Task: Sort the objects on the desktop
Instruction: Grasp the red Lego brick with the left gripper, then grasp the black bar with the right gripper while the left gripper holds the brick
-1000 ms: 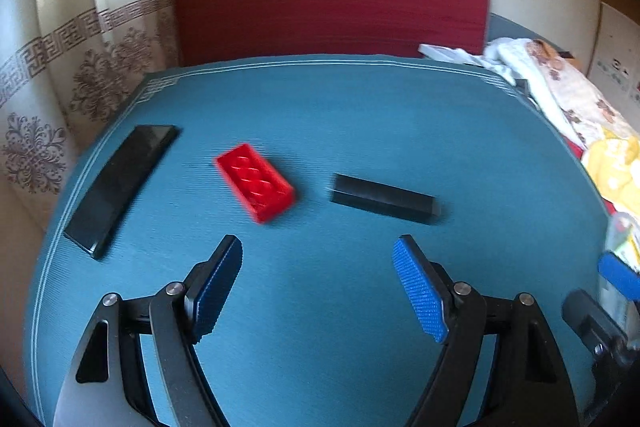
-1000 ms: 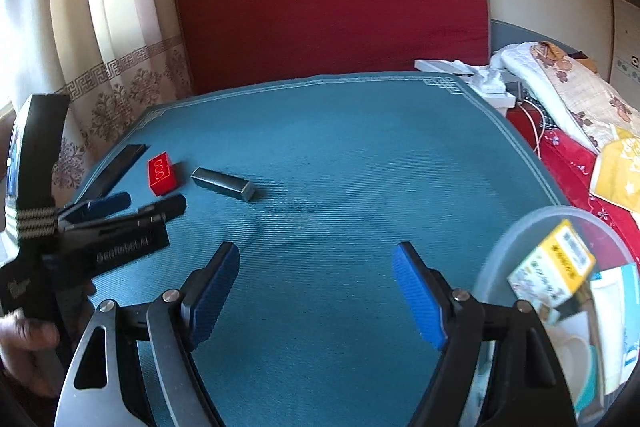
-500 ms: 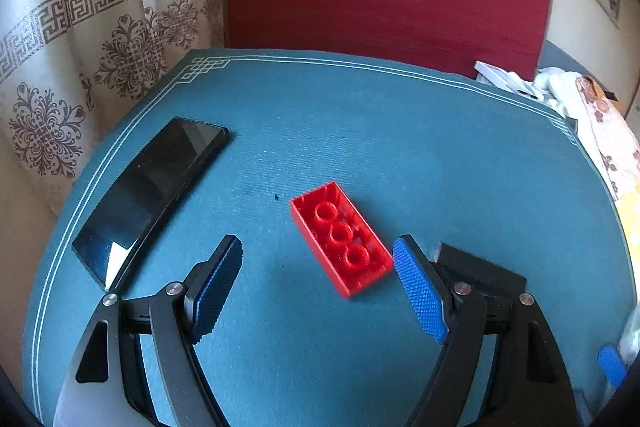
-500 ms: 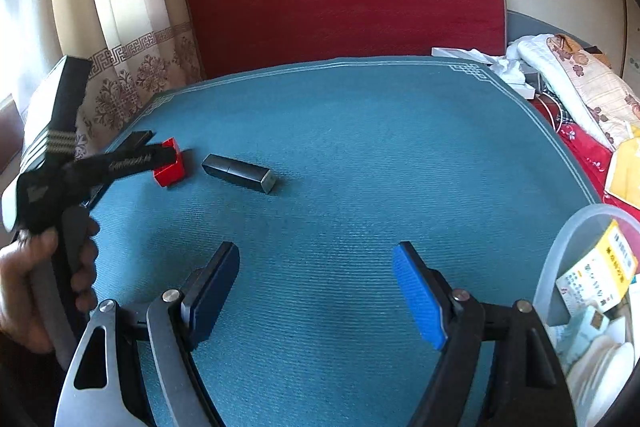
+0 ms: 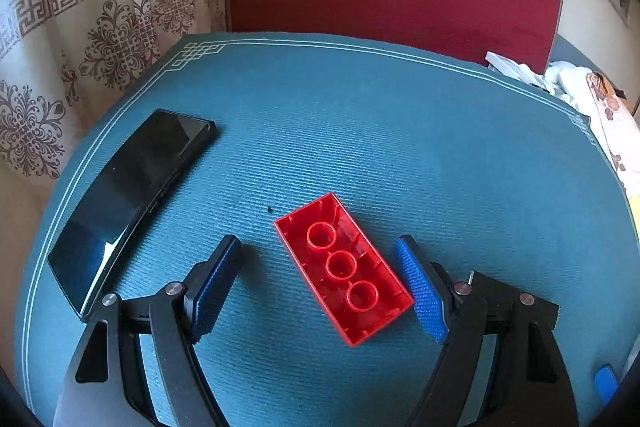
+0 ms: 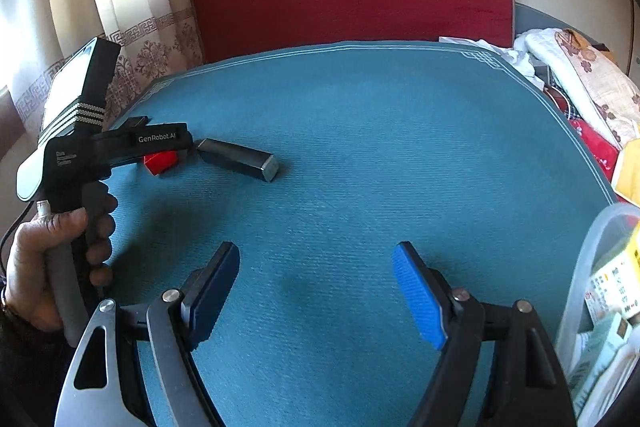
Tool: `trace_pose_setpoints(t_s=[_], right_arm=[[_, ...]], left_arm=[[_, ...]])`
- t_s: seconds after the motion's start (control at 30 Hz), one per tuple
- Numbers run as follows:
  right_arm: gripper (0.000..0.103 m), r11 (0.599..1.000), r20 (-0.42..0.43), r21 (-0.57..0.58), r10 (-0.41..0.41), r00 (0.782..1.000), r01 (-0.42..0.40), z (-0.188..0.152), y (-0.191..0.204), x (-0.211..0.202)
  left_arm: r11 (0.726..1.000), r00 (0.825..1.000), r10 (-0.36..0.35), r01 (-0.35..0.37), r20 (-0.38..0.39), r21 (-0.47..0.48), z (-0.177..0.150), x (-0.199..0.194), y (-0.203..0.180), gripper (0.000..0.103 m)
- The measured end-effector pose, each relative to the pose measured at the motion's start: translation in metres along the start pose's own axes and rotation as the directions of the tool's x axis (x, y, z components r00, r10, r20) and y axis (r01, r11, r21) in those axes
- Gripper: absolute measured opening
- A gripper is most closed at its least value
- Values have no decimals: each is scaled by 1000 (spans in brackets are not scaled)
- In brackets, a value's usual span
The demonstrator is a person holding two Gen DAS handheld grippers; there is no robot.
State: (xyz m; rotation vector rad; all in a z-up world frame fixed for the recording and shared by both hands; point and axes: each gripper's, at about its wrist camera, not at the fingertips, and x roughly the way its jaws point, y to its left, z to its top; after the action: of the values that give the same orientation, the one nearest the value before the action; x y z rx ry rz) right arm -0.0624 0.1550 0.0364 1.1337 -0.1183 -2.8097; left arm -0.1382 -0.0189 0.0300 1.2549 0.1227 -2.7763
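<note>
Pick-up approach: left gripper, fingers wide, straddles the red brick at lower centre; closing comes next. Right gripper hangs wide, empty.

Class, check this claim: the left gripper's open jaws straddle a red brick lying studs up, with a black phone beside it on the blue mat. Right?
Not quite. The left wrist view shows the red brick lying hollow side up, its underside tubes visible. The left gripper is open around it, the black phone beside it on the blue mat.

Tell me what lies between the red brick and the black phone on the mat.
Only bare teal mat with one tiny dark speck, seen in the left wrist view. The red brick and black phone lie apart, nothing between them.
</note>
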Motion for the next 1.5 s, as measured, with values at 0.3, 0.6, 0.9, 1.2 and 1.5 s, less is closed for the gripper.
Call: trace_pose_setpoints(t_s=[0.3,0.6,0.9,1.2,1.5], right_arm=[[82,997,14,-81,-4,1000,5,14,17,17],[82,986,11,-163,13,1000,-11,38,37,43],[82,977,-47,-204,60,997,-68,55,52,72],[79,959,-94,-268,70,993,-93,55,64,86],[24,971,-77,-225,63,995,-79,48,54,74]], left_arm=[[1000,1000,-25,25,9,-8,1,3,11,81],[999,999,-31,32,13,-33,6,-1,25,47],[990,994,-109,109,5,-85,11,-1,41,35],[983,986,-166,165,1,-80,11,3,39,35],[976,977,-215,215,14,-28,8,-4,22,35]])
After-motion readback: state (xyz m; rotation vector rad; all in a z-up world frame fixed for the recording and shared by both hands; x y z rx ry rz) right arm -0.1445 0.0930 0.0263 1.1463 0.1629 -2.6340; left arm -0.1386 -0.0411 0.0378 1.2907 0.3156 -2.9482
